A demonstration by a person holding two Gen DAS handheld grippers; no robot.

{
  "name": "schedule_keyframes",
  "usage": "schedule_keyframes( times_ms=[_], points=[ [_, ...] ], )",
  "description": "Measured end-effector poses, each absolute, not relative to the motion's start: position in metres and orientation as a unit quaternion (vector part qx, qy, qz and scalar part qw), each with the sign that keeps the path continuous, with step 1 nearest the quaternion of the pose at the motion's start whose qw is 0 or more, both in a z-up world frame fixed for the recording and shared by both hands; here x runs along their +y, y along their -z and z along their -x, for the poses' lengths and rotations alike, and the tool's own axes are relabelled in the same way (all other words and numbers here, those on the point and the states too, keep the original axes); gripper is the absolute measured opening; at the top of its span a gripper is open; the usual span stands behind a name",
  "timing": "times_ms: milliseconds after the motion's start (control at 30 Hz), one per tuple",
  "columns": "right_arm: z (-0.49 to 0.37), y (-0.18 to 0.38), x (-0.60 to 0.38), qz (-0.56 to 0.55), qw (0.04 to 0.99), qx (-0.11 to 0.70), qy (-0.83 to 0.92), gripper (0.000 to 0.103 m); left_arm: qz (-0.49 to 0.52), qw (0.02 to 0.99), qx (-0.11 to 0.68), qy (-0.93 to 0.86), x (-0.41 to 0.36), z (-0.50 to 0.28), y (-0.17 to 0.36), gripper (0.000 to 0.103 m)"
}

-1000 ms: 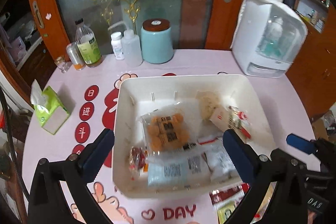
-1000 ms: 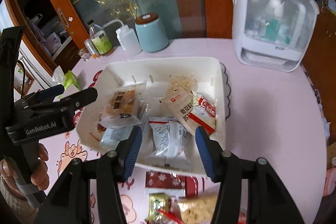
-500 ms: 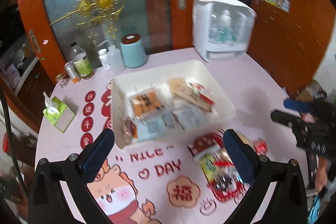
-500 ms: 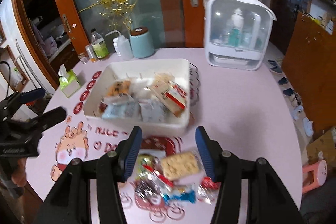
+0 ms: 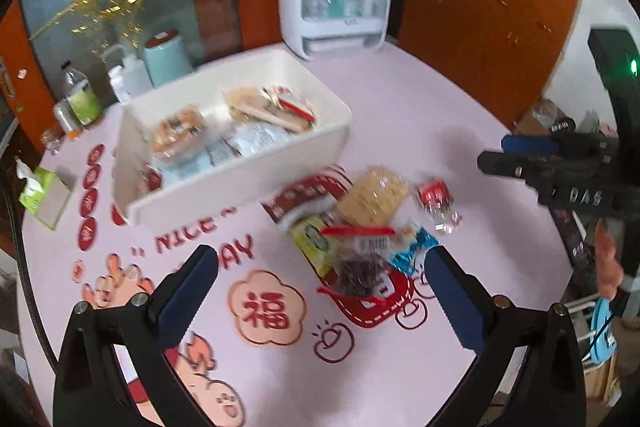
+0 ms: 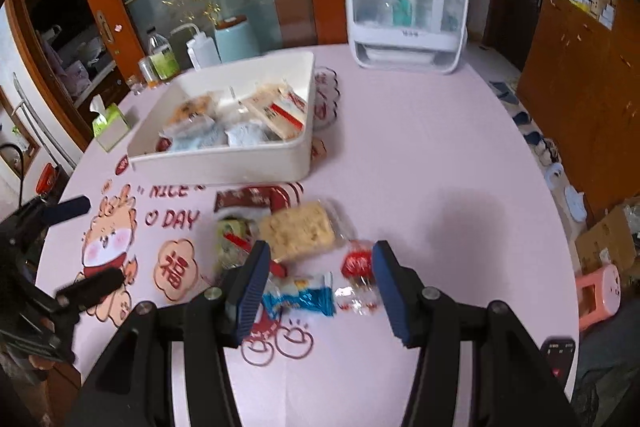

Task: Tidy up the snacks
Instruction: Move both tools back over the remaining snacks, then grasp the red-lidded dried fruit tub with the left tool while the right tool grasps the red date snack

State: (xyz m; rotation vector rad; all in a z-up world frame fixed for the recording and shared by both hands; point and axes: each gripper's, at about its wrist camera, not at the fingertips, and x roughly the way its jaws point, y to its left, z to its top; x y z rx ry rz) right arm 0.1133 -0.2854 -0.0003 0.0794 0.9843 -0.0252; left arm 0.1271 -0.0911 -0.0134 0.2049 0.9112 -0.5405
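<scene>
The step in hand is judged to be selection of the next loose snack. Both grippers are held released and empty above the surface (image 6: 420, 155): the left gripper (image 5: 320, 291) wide apart, the right gripper (image 6: 318, 283) over the loose pile. One white bin (image 6: 224, 163) is seen, partly filled with packets; their count cannot be told. About six loose packets lie just in front of it, among them one yellow cracker pack (image 6: 298, 233), one blue packet (image 6: 308, 297) and one red candy (image 6: 356, 261). Next, a descent and closure on one packet is called for.
</scene>
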Motion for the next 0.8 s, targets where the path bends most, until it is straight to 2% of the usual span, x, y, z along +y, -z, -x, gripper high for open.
schedule_keyframes(
  times_ms=[300, 800],
  points=[
    [-0.124, 0.05, -0.308, -0.056, 0.859, 0.508, 0.027, 0.053, -0.108, 0.839, 0.461, 0.267, -0.113, -0.124, 0.087, 0.103],
    [-0.141, 0.112, -0.333, -0.109, 0.831, 0.545, 0.026, 0.053, -0.102, 0.813, 0.516, 0.251, -0.134, -0.143, 0.148, 0.093]
  ],
)
